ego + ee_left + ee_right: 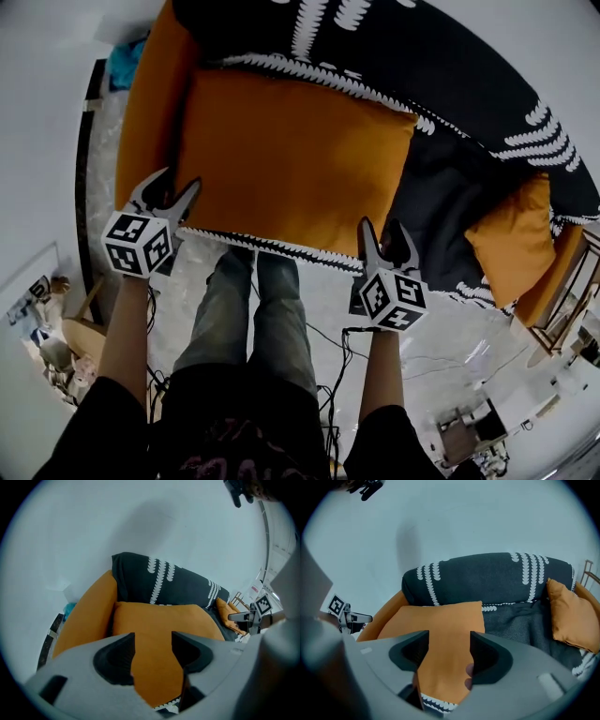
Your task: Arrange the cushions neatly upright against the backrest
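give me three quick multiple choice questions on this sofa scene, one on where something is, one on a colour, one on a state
1. Where is the smaller orange cushion?
A. propped at the end on the right gripper's side
B. on the floor
C. in the person's lap

2. What colour is the sofa cover?
A. plain red
B. dark with white patterning
C. green

3. How does the large orange cushion lie?
A. upright against the backrest
B. flat on the cover
C. on the floor

Answers:
1 A: the head view shows it leaning at that end, apart from the large one.
2 B: rows of white marks run over dark fabric in all three views.
3 B: its broad face points up at the head camera, with the cover's patterned edge showing beneath its front.
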{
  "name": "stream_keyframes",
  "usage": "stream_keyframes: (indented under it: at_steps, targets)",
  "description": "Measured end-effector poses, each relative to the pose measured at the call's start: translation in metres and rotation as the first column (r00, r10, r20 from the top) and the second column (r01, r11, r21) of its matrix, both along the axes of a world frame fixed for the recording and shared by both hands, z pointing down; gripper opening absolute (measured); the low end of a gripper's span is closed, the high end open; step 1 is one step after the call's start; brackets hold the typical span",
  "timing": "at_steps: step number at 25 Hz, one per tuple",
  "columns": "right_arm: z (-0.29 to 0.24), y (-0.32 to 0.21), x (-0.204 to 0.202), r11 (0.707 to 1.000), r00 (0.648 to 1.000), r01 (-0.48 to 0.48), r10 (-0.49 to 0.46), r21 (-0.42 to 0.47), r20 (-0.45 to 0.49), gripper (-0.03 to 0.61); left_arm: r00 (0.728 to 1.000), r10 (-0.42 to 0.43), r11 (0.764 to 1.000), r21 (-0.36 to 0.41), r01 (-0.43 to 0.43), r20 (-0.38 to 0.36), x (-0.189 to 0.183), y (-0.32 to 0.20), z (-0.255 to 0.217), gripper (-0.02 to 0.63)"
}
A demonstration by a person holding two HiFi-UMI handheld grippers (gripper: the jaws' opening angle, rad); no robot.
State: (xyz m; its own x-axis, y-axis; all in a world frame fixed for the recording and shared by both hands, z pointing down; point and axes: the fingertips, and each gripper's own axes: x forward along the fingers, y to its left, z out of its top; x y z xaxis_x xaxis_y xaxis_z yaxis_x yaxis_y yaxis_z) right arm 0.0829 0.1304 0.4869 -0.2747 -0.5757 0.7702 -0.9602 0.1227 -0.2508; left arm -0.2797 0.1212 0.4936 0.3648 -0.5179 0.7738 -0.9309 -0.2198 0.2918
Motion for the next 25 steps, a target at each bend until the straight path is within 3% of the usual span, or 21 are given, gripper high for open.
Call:
stream_keyframes:
  at_steps: [5,15,25]
  targets:
    - [0.038,-0.003,0.007,0.997,0.999,0.028,-0.027,-0.067,0.017,0.384,1.000,0.017,1.000,-0.026,-0.017,0.016,-0.001,0.005,0.036,0.298]
    - [0.099,-0.009,0.013,0.985,0.997,0.076,-0.072,-0.153,0.032,0.447,0.999,-0.041,0.993,-0.108,0.041,0.006,-0.009,0.004,0.094,0.407]
    - [0.138,-0.015,0.018,0.961,0.991,0.099,-0.071,-0.258,0.116,0.568,0.999,0.001,0.986,-0.169,0.005,0.035,-0.007,-0.005,0.121,0.439]
